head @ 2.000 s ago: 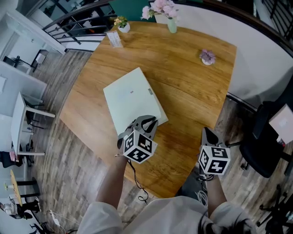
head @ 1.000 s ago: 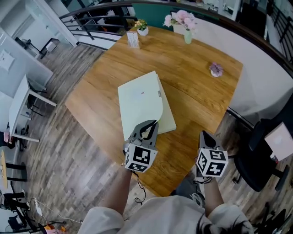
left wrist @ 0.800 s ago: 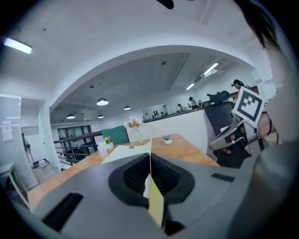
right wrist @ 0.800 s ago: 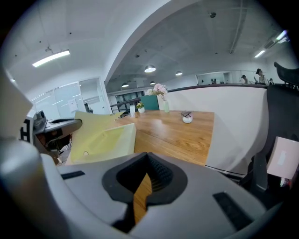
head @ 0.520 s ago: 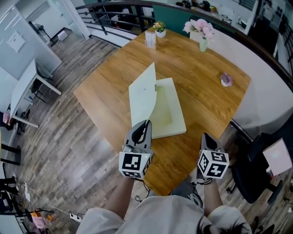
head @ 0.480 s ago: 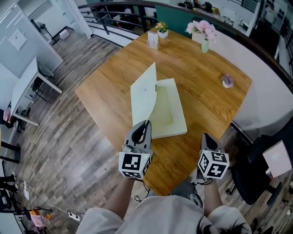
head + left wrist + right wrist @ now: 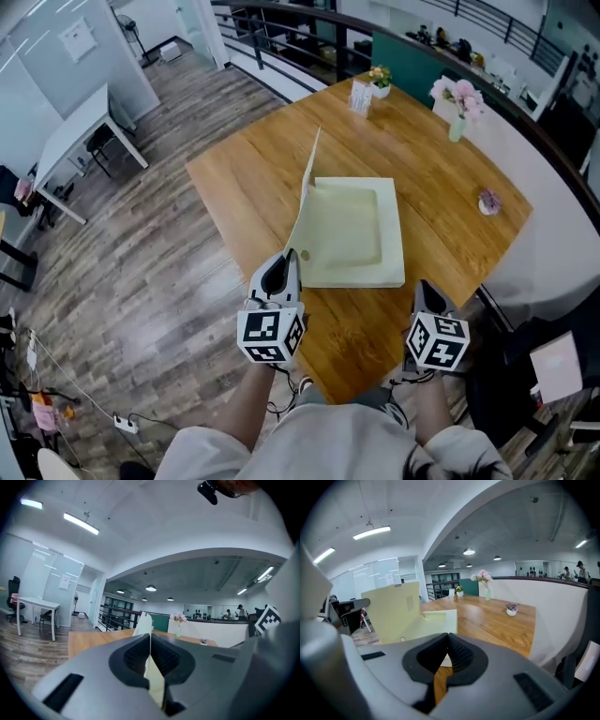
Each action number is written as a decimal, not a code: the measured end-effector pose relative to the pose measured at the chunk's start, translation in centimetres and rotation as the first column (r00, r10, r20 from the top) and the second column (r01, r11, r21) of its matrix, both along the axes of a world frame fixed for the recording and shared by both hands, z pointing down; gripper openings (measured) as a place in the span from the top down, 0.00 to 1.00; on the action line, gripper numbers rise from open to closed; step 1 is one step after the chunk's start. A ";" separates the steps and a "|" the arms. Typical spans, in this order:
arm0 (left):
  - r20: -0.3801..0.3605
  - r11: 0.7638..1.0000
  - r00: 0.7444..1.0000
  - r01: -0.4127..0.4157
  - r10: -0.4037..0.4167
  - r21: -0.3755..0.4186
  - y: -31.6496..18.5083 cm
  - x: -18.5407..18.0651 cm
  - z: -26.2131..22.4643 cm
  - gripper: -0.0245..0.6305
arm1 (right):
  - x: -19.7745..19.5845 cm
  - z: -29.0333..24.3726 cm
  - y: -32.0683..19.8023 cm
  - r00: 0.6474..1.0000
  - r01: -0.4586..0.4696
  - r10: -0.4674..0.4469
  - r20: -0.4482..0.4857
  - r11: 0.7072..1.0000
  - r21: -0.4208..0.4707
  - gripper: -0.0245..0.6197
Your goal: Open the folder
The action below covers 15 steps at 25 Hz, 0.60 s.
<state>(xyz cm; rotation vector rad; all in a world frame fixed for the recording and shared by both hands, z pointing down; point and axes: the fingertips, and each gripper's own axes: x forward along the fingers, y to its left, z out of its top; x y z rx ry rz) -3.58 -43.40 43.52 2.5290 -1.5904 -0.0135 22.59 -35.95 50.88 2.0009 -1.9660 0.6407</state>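
- My left gripper (image 7: 287, 263) is pinched tight on the near edge of the folder's cover (image 7: 393, 609). The pale sheet runs straight out between its pads.
- The cover stands almost upright, stretching away ahead of this gripper.
- The rest of the folder (image 7: 352, 230) lies flat and open on the table (image 7: 450, 202), just ahead and to the right of my left gripper.
- My right gripper (image 7: 424, 289) has its jaws pressed together with nothing between them.
- It sits over the table's near edge. The folder is ahead and to its left, and the two are not touching.
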 end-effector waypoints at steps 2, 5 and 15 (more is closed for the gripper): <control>-0.016 0.999 0.999 0.046 -0.046 -0.022 -0.1 -2.0 0.4 0.96 | -0.9 -0.3 -0.3 1.000 0.018 -0.018 -0.008 1.000 0.000 0.96; -0.037 0.992 0.993 0.114 -0.116 -0.055 0.0 -5.0 1.2 0.96 | -2.1 -0.7 -0.6 0.999 0.040 -0.040 -0.020 0.999 -0.001 0.96; -0.145 0.924 0.926 0.312 -0.348 -0.222 -0.3 -13.1 5.4 0.96 | -3.8 -1.4 -1.3 0.995 0.073 -0.074 -0.063 0.997 -0.014 0.96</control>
